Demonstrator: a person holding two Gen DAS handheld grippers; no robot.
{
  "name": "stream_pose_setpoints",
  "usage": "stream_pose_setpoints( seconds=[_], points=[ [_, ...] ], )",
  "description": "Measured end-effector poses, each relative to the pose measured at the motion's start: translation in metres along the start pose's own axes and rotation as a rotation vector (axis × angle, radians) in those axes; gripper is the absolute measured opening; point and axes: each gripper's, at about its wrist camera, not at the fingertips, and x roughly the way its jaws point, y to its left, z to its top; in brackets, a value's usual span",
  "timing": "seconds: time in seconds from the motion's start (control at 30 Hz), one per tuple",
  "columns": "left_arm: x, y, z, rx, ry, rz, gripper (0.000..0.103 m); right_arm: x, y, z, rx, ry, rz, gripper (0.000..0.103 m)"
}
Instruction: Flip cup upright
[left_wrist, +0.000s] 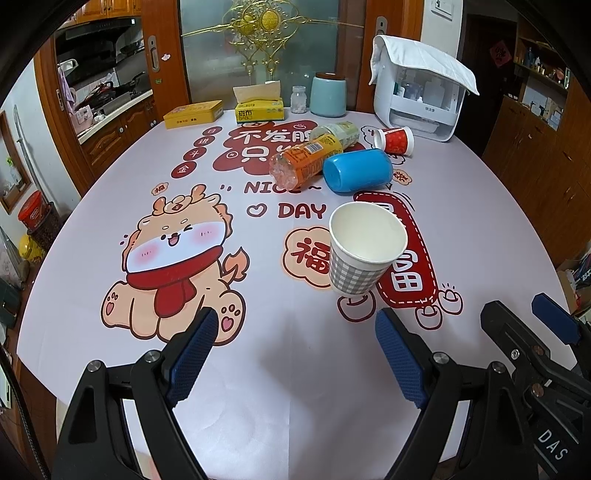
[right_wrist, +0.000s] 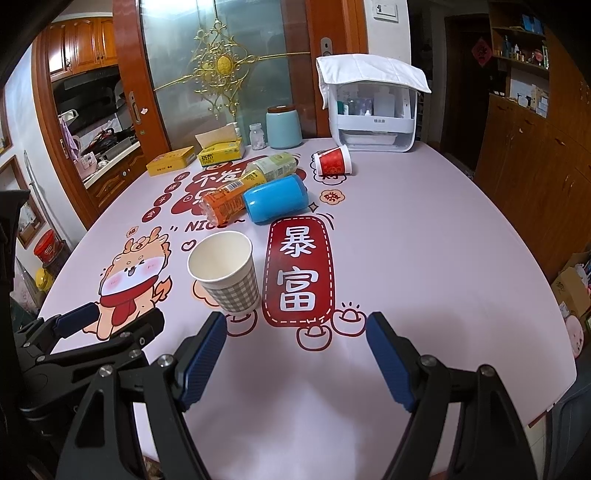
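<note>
On printed tablecloth (left_wrist: 258, 387): checked paper cup (left_wrist: 364, 251) upright, blue cup (left_wrist: 357, 170) sideways.

Cup (left_wrist: 364, 251) upright on table (left_wrist: 258, 369), bottles (left_wrist: 306, 158) behind.

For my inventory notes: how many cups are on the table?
3: checked paper cup upright nearest the grippers, blue cup lying beside the bottles, red paper cup lying farther back. None seems hidden.

Pretty even indoor light from overhead, soft shadows on the tablecloth (left_wrist: 295, 387) under the grippers. Sharp in the middle, heavy fisheye bending and black vignette corners.
</note>
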Motion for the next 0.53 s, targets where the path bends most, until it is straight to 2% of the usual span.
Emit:
stream_pose_setpoints(
  seconds=[0.53],
  points=[
    [-0.0002, -0.0009, -0.0012, -0.001, -0.001, 0.000, 0.086, 0.0003, -0.0007, -0.0007, 0.000, -0.004, -0.001, 0.078]
  ],
)
